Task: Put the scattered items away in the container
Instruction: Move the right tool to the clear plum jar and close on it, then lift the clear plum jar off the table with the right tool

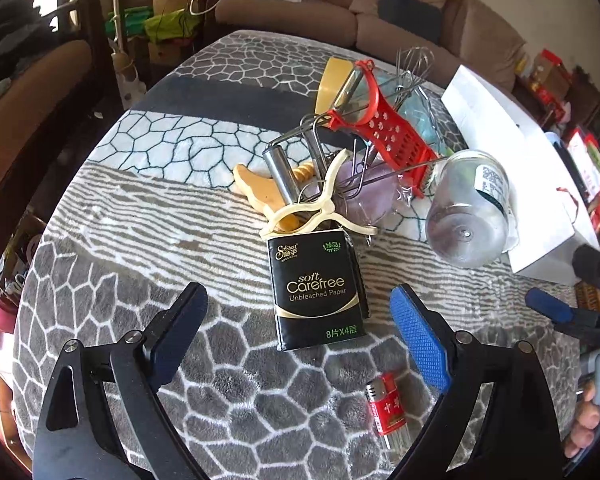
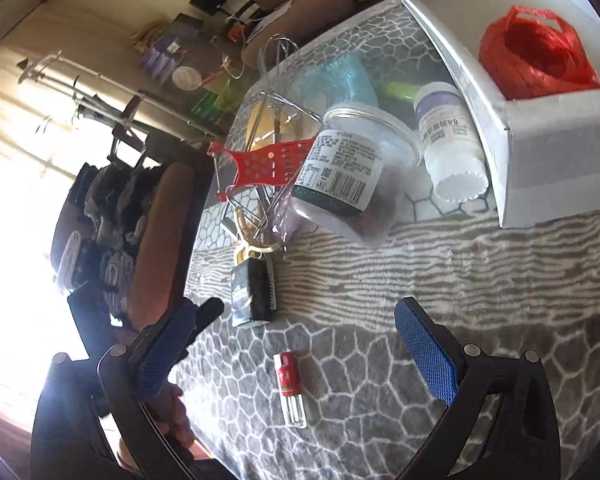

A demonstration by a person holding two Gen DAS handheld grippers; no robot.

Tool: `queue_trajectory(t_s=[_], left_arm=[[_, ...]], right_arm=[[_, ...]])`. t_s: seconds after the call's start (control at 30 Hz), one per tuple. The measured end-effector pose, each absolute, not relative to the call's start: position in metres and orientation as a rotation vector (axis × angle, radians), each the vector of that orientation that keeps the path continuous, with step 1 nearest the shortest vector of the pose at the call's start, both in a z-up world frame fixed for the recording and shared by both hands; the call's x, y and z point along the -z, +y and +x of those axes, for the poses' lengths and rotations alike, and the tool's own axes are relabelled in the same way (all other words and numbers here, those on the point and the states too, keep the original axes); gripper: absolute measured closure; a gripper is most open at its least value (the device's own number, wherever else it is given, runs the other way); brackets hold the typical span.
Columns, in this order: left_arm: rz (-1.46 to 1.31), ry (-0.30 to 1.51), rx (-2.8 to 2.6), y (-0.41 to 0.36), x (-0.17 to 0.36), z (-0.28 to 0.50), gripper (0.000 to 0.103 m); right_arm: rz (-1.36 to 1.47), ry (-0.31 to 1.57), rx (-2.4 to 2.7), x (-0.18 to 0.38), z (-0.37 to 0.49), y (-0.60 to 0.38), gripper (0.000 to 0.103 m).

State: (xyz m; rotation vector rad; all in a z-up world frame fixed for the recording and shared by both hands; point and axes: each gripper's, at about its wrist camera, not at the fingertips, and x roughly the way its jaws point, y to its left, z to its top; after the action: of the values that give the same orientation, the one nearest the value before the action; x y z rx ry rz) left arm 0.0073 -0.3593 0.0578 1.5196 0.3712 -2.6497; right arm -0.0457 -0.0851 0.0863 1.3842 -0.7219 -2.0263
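A black tissue pack lies flat on the patterned table cover. My left gripper hovers over it, open, a finger on either side and neither touching. A red lighter lies nearer, in front of my right gripper, which is open with nothing in it. The white box stands at the right and holds a red plastic bag. A clear jar and a white pill bottle lie on their sides beside the box.
Behind the tissue pack is a pile: a cream clothes peg, a red grater, a wire whisk and steel utensils. A brown sofa runs behind the table. A hand shows at the right edge.
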Motion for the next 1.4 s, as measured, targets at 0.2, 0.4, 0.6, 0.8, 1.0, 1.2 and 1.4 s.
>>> queue_trajectory(t_s=[0.2,0.4,0.6,0.8,1.0,1.2,1.4], left_arm=[[1.573,0.311,2.601,-0.357,-0.045,-0.017,0.011],[1.622,0.343,2.605,-0.357,-0.046,-0.024,0.011],[1.666,0.455,2.581,-0.371,-0.044,-0.025,0.011],[1.650,0.541,2.556,-0.391,-0.045,-0.024,0.011],[1.637,0.723,2.627,-0.395,-0.053,-0.020,0.011],[1.726,0.808,2.742,-0.360,-0.055,-0.021,0.011],[1.908,0.792,2.759,-0.312,-0.045,-0.024,0.011]], right_arm=[[1.391,-0.992,2.066,-0.060,-0.074,-0.081,0.001],[1.397,-0.888,2.239,-0.055,-0.101,-0.104,0.001],[1.415,-0.835,2.316,-0.042,-0.116,-0.123,0.000],[1.402,-0.734,2.302,-0.041,-0.105,-0.118,0.012],[1.381,-0.473,2.297,-0.055,-0.066,-0.116,0.013],[1.403,-0.400,2.235,-0.061,-0.030,-0.100,0.013],[1.460,-0.305,2.225,-0.054,-0.001,-0.085,0.014]])
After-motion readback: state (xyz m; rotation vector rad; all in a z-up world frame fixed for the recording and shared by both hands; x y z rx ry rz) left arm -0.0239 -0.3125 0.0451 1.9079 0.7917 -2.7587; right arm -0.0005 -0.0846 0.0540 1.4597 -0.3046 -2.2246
